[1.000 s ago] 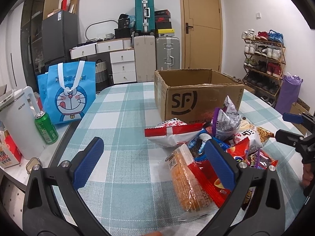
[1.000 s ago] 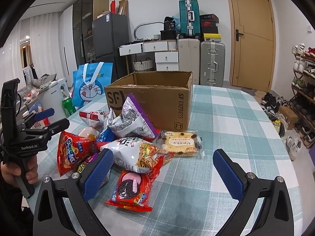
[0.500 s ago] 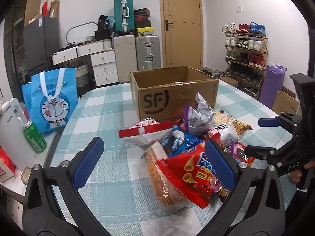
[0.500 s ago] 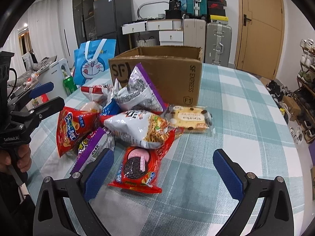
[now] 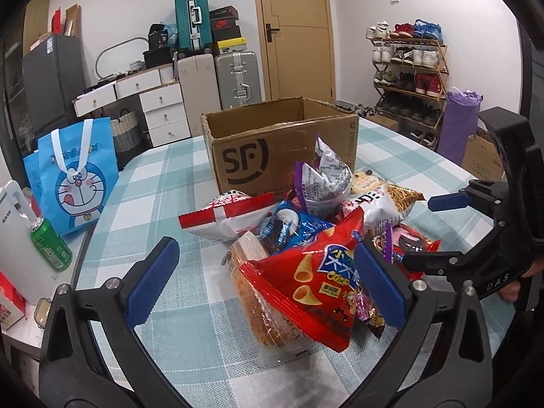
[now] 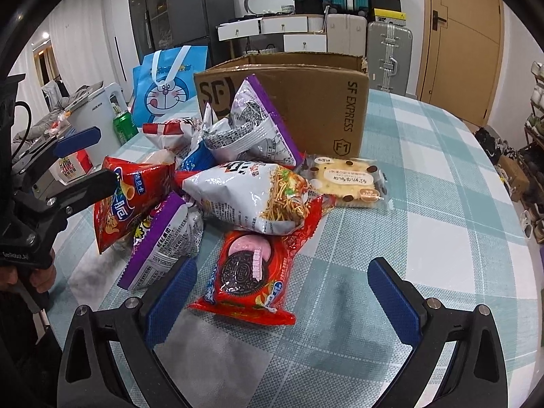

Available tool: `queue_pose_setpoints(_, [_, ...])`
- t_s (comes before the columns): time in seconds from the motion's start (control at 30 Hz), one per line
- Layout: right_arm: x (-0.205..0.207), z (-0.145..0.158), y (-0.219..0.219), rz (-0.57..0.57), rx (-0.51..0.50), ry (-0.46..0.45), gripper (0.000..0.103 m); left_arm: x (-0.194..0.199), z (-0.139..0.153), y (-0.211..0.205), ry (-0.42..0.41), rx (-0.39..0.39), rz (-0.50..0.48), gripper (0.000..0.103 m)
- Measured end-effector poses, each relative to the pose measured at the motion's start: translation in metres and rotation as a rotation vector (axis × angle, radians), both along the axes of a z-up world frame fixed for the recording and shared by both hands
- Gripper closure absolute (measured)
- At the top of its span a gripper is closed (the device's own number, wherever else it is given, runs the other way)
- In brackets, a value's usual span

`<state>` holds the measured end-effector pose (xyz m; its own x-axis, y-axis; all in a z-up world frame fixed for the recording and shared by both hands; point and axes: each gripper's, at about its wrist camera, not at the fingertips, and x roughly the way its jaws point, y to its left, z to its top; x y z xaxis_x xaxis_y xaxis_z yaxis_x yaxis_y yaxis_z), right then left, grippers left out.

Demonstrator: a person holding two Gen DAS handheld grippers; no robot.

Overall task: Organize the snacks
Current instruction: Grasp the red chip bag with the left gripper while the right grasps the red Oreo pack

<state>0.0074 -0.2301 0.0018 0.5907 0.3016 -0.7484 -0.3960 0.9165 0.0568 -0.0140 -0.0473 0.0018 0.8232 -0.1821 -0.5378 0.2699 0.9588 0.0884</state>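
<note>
A pile of snack bags lies on the checked table in front of an open cardboard SF box [image 5: 282, 149], also in the right wrist view [image 6: 306, 102]. My left gripper [image 5: 265, 282] is open, its jaws around the near end of a red crisp bag [image 5: 316, 282] and an orange cracker pack [image 5: 258, 302]. My right gripper [image 6: 278, 295] is open around a red Oreo pack [image 6: 248, 275]. A white noodle-snack bag [image 6: 251, 197], a purple-edged bag [image 6: 248, 125] and a wrapped cake [image 6: 350, 183] lie behind it.
A blue Doraemon bag [image 5: 71, 176], a green can [image 5: 51, 244] and a white kettle [image 5: 13, 238] stand at the table's left edge. Suitcases, drawers and a shoe rack [image 5: 408, 78] stand behind the table [image 6: 425, 238].
Both grippers have moved forward toward the snack pile; the red crisp bag and the Oreo pack now lie between their open jaws. Nothing has been picked up.
</note>
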Motion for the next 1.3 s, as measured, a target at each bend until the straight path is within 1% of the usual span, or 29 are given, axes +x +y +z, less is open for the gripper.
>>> queue_pose_setpoints(0.07, [0.001,-0.001,0.0,0.001,0.0,0.007,0.001,0.0,-0.001,-0.001,0.006,-0.004,-0.016,0.001])
queue_pose_setpoints(0.13, [0.002,-0.003,0.001,0.004,-0.001,0.022,0.004,-0.001,-0.001,-0.004,0.003,-0.006,-0.04,0.001])
queue_pose_setpoints(0.2, [0.004,-0.006,0.002,0.009,-0.002,0.041,0.012,-0.002,-0.004,-0.009,0.003,0.02,-0.05,0.001])
queue_pose_setpoints(0.27, [0.006,-0.009,0.004,0.005,-0.019,0.053,0.017,-0.002,-0.008,-0.012,0.009,0.039,-0.06,0.001])
queue_pose_setpoints(0.33, [0.007,-0.011,0.005,0.008,-0.015,0.065,0.02,-0.001,-0.011,-0.014,0.02,0.044,-0.071,0.001])
queue_pose_setpoints(0.4, [0.008,-0.012,0.005,0.013,-0.006,0.077,0.025,0.0,-0.013,-0.016,0.022,0.047,-0.075,0.001])
queue_pose_setpoints(0.53, [0.007,-0.012,0.006,0.026,0.002,0.08,0.032,0.004,-0.017,-0.016,0.03,0.06,-0.061,0.001])
queue_pose_setpoints(0.57, [0.006,-0.013,0.007,0.033,0.006,0.084,0.035,0.005,-0.018,-0.015,0.035,0.054,-0.062,0.003])
queue_pose_setpoints(0.63, [0.005,-0.013,0.008,0.04,0.01,0.087,0.038,0.007,-0.02,-0.013,0.047,0.039,-0.064,0.009])
queue_pose_setpoints(0.7, [0.003,-0.013,0.009,0.046,0.016,0.091,0.043,0.009,-0.02,-0.011,0.058,0.024,-0.069,0.012])
queue_pose_setpoints(0.8, [0.002,-0.012,0.01,0.052,0.025,0.094,0.045,0.011,-0.021,-0.009,0.07,0.002,-0.077,0.017])
queue_pose_setpoints(0.87, [0.001,-0.012,0.01,0.054,0.029,0.095,0.047,0.012,-0.022,-0.008,0.083,-0.013,-0.091,0.023])
queue_pose_setpoints(0.97, [0.0,-0.012,0.011,0.06,0.034,0.098,0.051,0.013,-0.022,-0.008,0.105,-0.03,-0.106,0.036])
queue_pose_setpoints(1.0, [-0.001,-0.011,0.011,0.06,0.032,0.096,0.051,0.013,-0.023,-0.008,0.113,-0.036,-0.113,0.038])
queue_pose_setpoints(1.03, [-0.001,-0.011,0.011,0.06,0.028,0.096,0.051,0.014,-0.023,-0.008,0.117,-0.042,-0.117,0.042])
queue_pose_setpoints(1.17, [-0.002,-0.01,0.011,0.054,0.027,0.093,0.054,0.015,-0.024,-0.008,0.123,-0.062,-0.125,0.047])
queue_pose_setpoints(1.23, [-0.004,-0.01,0.01,0.053,0.024,0.086,0.057,0.016,-0.024,-0.006,0.129,-0.082,-0.129,0.051])
queue_pose_setpoints(1.3, [-0.005,-0.009,0.008,0.048,0.024,0.079,0.058,0.017,-0.023,-0.003,0.133,-0.103,-0.125,0.053])
